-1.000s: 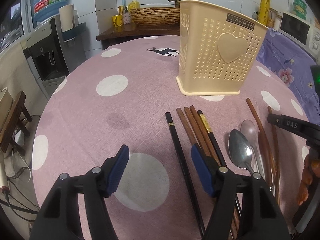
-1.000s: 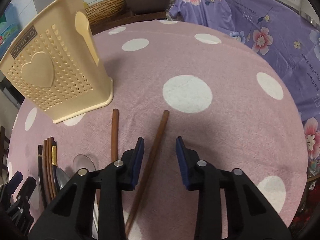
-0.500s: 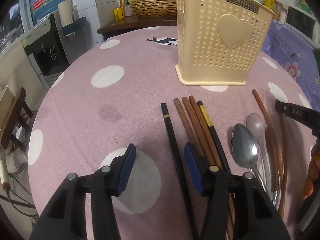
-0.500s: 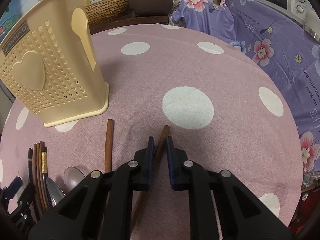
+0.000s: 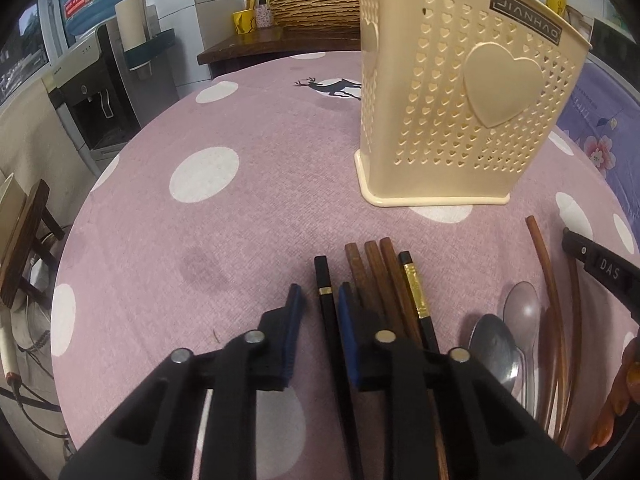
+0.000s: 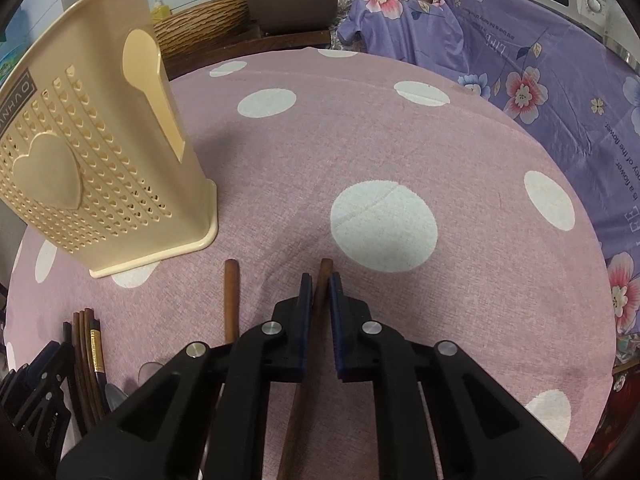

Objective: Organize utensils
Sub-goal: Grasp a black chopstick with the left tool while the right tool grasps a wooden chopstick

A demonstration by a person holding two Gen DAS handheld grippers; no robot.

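A cream perforated utensil holder (image 5: 460,92) stands on the pink dotted tablecloth; it also shows in the right wrist view (image 6: 92,168). My left gripper (image 5: 320,300) straddles a black chopstick (image 5: 325,284), jaws narrowed but apart from it. Brown chopsticks (image 5: 376,276), a black gold-banded chopstick (image 5: 414,292), two spoons (image 5: 500,340) and long brown utensils (image 5: 548,280) lie to its right. My right gripper (image 6: 319,284) is shut on a brown wooden stick (image 6: 325,270). A second brown stick (image 6: 231,296) lies to its left.
The round table's edge (image 5: 72,240) curves on the left, with a water dispenser (image 5: 92,92) beyond. A purple floral cloth (image 6: 540,80) covers things at the right. A wooden shelf with a woven basket (image 5: 312,12) stands behind the table.
My left gripper moved right over the black chopstick and its jaws narrowed. My right gripper closed on the brown stick.
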